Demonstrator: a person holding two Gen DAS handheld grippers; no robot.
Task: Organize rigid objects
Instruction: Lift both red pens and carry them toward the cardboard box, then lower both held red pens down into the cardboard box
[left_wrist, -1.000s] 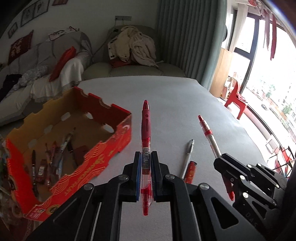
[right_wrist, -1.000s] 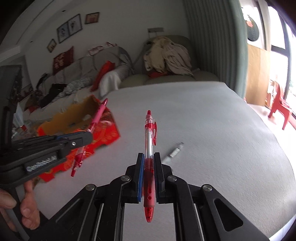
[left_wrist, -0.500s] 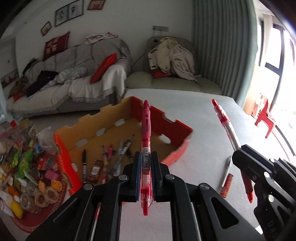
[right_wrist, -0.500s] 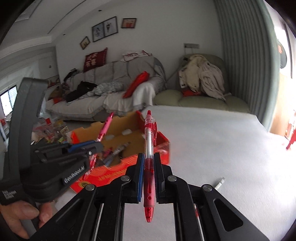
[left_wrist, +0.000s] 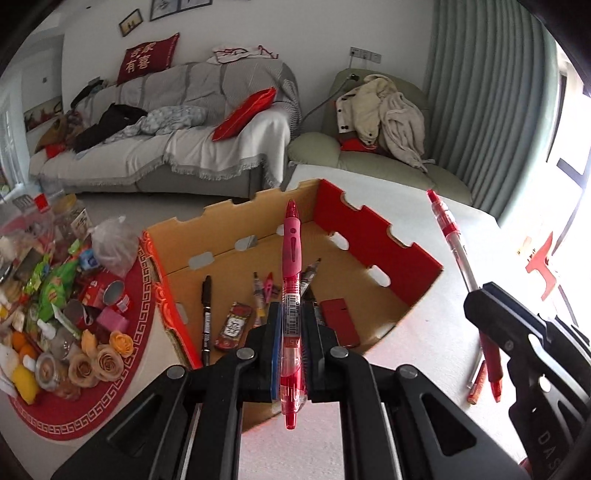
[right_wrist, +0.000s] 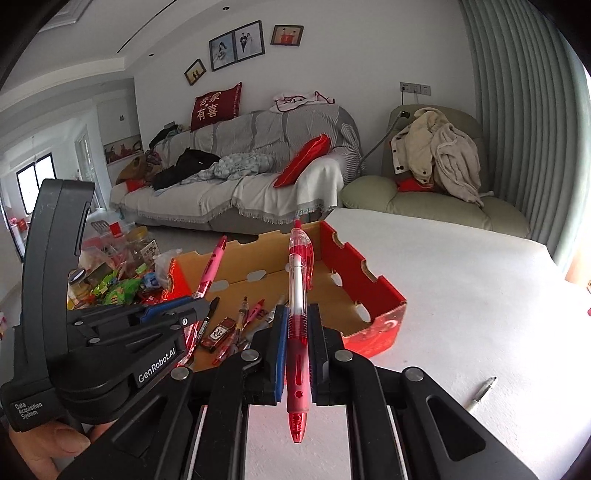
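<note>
Pens heading for the cardboard box (left_wrist: 376, 236), one in each gripper.

Left gripper (left_wrist: 291, 332) is holding a pink-capped red pen (left_wrist: 291, 258) lengthwise, jaws closed tight on its barrel, tip pointing over the box's open top; right gripper (right_wrist: 297, 343) is clamping a clear-and-red pen (right_wrist: 298, 295) the same way, jaws narrowed to the barrel's width, hovering just beside the box's near corner. Mid-barrel grips are likely keeping each pen balanced and aimed along the fingers for a clean drop. Box is sitting at the table (right_wrist: 480, 295) edge, already collecting a black marker (left_wrist: 206, 317), a red flat case (left_wrist: 340, 321) and other pens. Silver pen (right_wrist: 480, 393) is lying on the table well apart from the box, probably waiting its turn. Judging by this, sorting is well along; releasing over the box seems the next step.
</note>
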